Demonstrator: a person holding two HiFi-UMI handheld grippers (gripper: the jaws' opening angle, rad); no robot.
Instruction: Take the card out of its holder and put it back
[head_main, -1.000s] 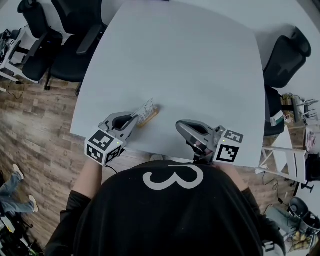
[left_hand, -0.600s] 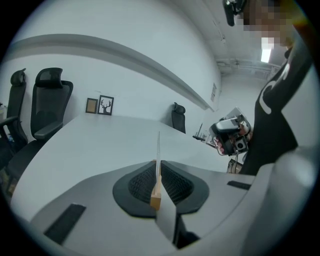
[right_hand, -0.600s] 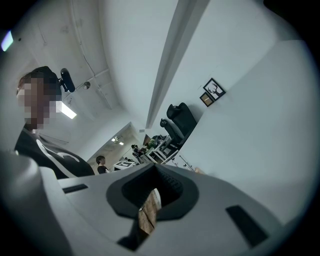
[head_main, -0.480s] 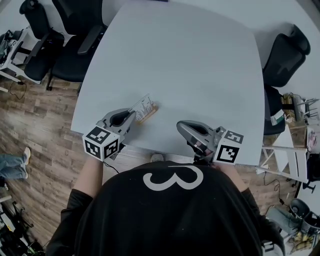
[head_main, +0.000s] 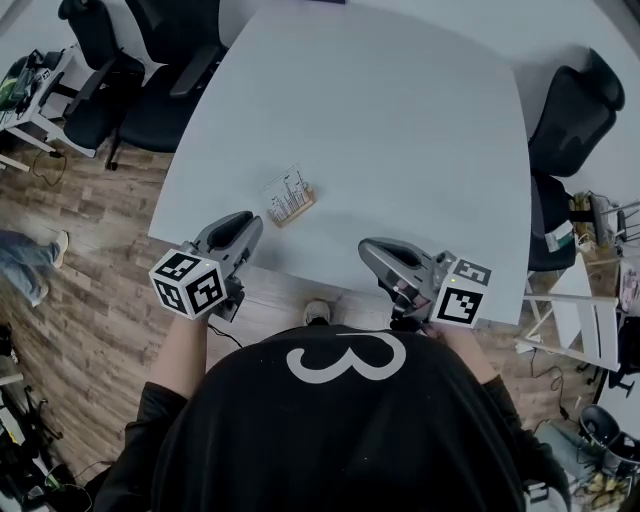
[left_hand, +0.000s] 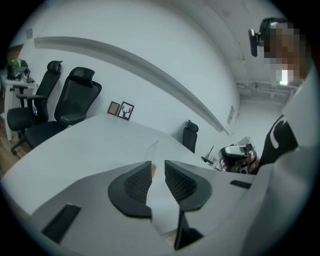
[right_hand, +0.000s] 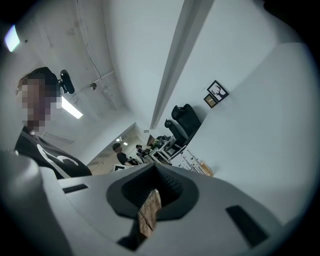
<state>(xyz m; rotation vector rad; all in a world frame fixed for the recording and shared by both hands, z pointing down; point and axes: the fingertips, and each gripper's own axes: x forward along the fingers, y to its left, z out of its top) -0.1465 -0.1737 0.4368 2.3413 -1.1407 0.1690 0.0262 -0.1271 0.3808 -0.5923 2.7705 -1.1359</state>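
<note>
A pale printed card (head_main: 286, 192) stands upright in a small wooden holder (head_main: 298, 210) near the front left edge of the white table (head_main: 400, 120). My left gripper (head_main: 246, 222) hovers over the table edge a short way behind the holder, not touching it. Its jaws stand a narrow gap apart with nothing between them. In the left gripper view the card (left_hand: 151, 149) shows faintly beyond the left gripper (left_hand: 158, 165). My right gripper (head_main: 369, 250) rests at the front edge of the table, well right of the holder. In its own view the right gripper (right_hand: 155, 177) is shut and empty, tilted up toward the ceiling.
Black office chairs (head_main: 150, 90) stand off the table's far left corner and another chair (head_main: 570, 110) at its right side. A person's legs (head_main: 30, 265) show on the wood floor at the left. White frames (head_main: 570, 320) stand to the right.
My left gripper has let go of the card and drawn back toward my body. The card now stands alone in the holder. The right gripper has barely moved.
</note>
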